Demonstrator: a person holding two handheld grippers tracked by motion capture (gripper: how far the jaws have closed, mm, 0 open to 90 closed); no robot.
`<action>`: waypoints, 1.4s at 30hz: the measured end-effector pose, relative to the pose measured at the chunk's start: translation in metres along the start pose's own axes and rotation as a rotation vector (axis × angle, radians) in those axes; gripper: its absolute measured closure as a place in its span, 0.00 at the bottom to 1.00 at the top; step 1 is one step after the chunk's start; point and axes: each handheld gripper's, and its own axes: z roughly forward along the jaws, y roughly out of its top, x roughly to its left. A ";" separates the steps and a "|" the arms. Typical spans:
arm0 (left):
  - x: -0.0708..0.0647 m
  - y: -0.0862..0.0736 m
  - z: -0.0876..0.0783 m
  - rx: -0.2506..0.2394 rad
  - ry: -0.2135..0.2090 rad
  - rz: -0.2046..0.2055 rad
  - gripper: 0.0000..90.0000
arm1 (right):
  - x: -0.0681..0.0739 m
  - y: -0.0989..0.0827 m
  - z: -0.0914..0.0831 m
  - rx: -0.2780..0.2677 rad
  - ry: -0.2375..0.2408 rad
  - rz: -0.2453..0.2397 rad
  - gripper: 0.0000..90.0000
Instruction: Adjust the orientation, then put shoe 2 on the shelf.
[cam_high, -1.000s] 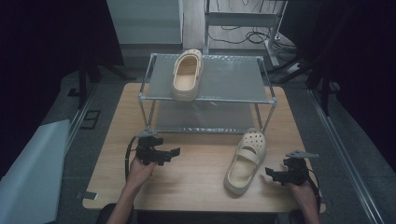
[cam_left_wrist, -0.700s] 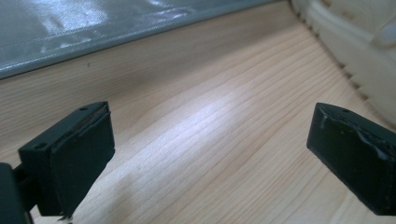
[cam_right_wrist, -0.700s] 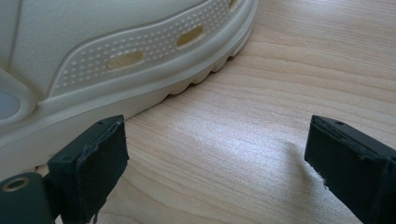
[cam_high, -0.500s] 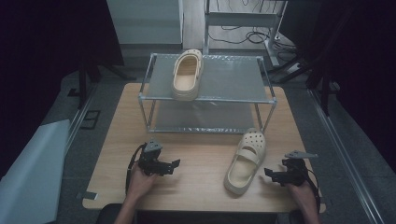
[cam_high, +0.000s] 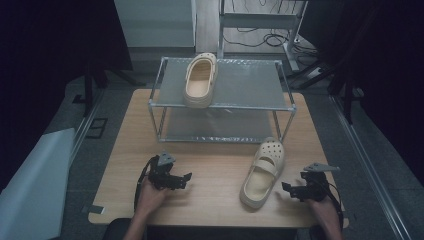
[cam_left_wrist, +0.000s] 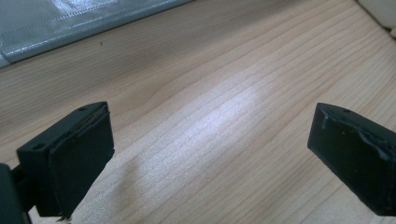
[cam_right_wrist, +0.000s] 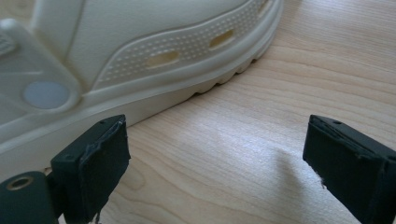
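Low over the pale wooden surface (cam_high: 215, 172), the right claw (cam_high: 290, 189) gapes empty beside the cream perforated rubber clog (cam_high: 262, 171); the left claw (cam_high: 182, 178) likewise hovers wide, holding nothing.

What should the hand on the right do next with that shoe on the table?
Probably ease the right gripper toward the shoe and close on its side. Its jaws stand open beside the heel, and the matching shoe already sits on the rack.
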 end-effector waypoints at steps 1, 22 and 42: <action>0.000 0.000 0.000 0.004 0.000 0.002 0.01 | 0.001 0.000 0.000 0.001 0.000 -0.005 0.07; 0.001 -0.001 0.003 0.015 0.023 -0.003 0.00 | 0.026 -0.001 -0.010 0.003 0.056 -0.034 0.07; 0.002 0.000 0.006 0.020 0.002 -0.008 0.00 | 0.053 0.020 -0.014 -0.050 0.115 -0.067 0.08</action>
